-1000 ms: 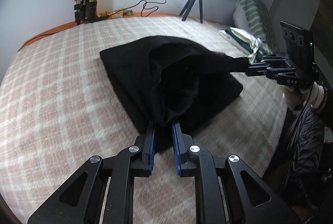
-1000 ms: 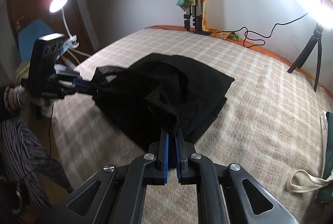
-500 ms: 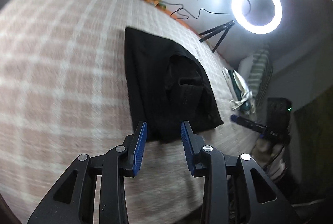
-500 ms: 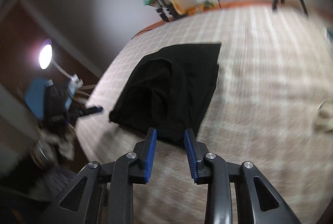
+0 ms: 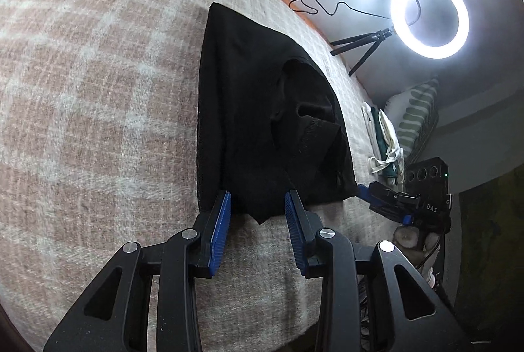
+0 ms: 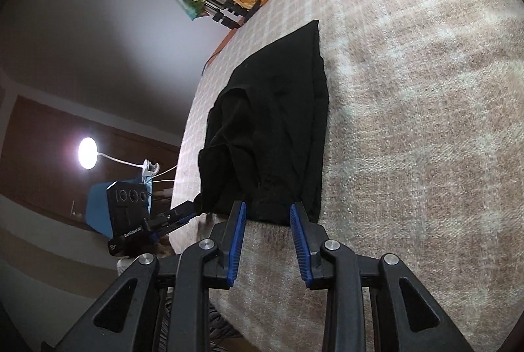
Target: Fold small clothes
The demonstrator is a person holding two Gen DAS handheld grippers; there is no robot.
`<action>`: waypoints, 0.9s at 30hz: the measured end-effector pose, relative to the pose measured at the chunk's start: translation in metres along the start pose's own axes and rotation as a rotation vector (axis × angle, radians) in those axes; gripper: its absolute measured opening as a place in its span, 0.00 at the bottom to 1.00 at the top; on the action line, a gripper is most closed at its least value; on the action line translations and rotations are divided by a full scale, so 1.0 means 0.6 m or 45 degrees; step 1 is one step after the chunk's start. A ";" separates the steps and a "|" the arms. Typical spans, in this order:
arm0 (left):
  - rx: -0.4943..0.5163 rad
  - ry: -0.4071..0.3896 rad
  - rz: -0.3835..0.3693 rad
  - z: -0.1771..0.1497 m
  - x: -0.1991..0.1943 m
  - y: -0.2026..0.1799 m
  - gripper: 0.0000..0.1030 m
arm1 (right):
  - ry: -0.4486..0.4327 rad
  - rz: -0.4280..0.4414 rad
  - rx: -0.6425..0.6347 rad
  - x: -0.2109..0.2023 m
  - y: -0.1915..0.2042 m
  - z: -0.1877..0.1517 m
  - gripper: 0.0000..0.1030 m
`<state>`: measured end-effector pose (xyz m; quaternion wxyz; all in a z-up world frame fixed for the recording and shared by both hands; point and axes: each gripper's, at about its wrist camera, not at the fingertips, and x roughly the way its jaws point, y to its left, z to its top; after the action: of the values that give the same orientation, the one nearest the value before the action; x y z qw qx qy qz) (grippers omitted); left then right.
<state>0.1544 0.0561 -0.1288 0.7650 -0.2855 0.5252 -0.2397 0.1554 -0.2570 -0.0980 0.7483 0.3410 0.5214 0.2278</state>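
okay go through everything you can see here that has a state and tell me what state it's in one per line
Left gripper: open, holding nothing.
Right gripper: open, holding nothing.
Black garment: lying on the blanket, partly folded, bunched on one side.
Ring light: on.
Desk lamp: on.
Bag: lying crumpled by the pillow.

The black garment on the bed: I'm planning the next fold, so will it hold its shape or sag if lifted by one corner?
Probably sag: the black garment lies in soft rumples with a slumped, puckered layer on top, so it looks limp. It seems thin and light, its edges lying flat on the checked blanket. Pushed, it would likely bunch rather than slide, since the blanket looks fuzzy.
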 end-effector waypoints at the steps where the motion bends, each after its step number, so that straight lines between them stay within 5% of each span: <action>1: -0.015 0.003 0.001 -0.001 0.001 0.001 0.31 | 0.004 -0.005 0.002 0.003 -0.001 0.001 0.30; 11: -0.077 -0.024 -0.041 -0.002 -0.001 0.009 0.37 | 0.037 -0.049 -0.032 0.033 0.010 0.014 0.28; 16: -0.063 -0.063 -0.045 0.005 0.005 0.007 0.07 | 0.053 -0.057 -0.064 0.039 0.014 0.015 0.15; 20: -0.008 -0.097 -0.036 0.006 -0.001 -0.005 0.04 | 0.050 -0.075 -0.126 0.038 0.026 0.014 0.04; 27: 0.018 -0.184 -0.020 0.010 -0.039 -0.002 0.03 | -0.019 -0.053 -0.128 0.007 0.029 0.022 0.02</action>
<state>0.1521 0.0717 -0.1106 0.8010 -0.3006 0.4649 -0.2281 0.1694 -0.2463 -0.0846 0.7729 0.2937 0.5107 0.2358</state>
